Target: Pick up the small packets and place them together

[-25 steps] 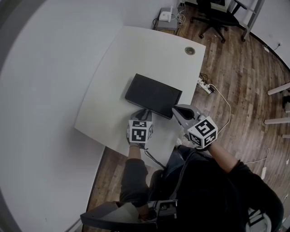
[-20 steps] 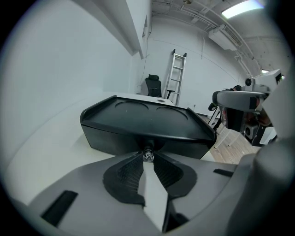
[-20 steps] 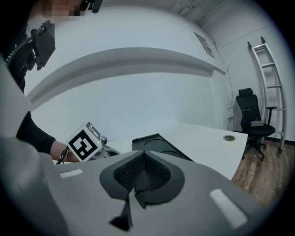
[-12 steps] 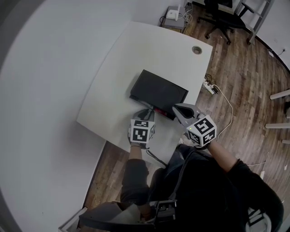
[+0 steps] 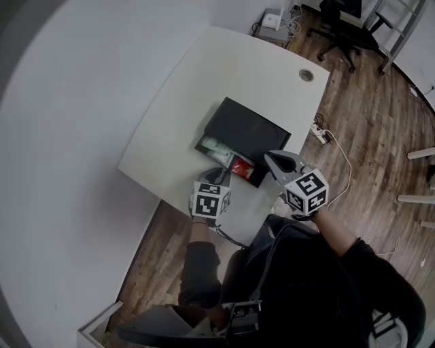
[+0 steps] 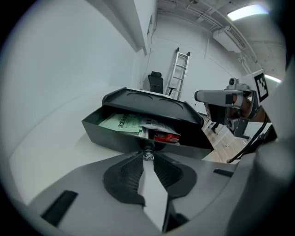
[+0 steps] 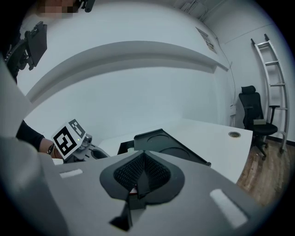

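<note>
- White worktop (image 5: 183, 115) over a wooden floor (image 5: 367, 102) carries one black box (image 5: 248, 129), whose drawer (image 6: 110, 136) stands out of the box's near side.
- In the drawer lie the small packets: a green packet (image 6: 122, 123) towards its left end, a white packet (image 6: 156, 125) beside it, and a red packet (image 6: 165, 137) at its right, partly under the box's top.
- Left gripper (image 6: 147, 154) – its jaws are clamped on the drawer's small knob (image 6: 147, 156), at the front of the box.
- Right gripper (image 5: 270, 156) hangs just off the box's right near corner, jaws closed on nothing.
- Likely troubles:
  - the knob is tiny, so the jaws may slip off it;
  - nothing steadies the box, so it may slide on the worktop;
  - pulled too far, the drawer could drop out and spill the packets.
- In the way: the box's top overhangs the packets' far ends, and the left gripper crowds the drawer's front – the right jaws must open before reaching in.
- Beyond the box: an office chair (image 5: 340, 20) and a power strip (image 5: 319, 130) on the floor, both well apart.
</note>
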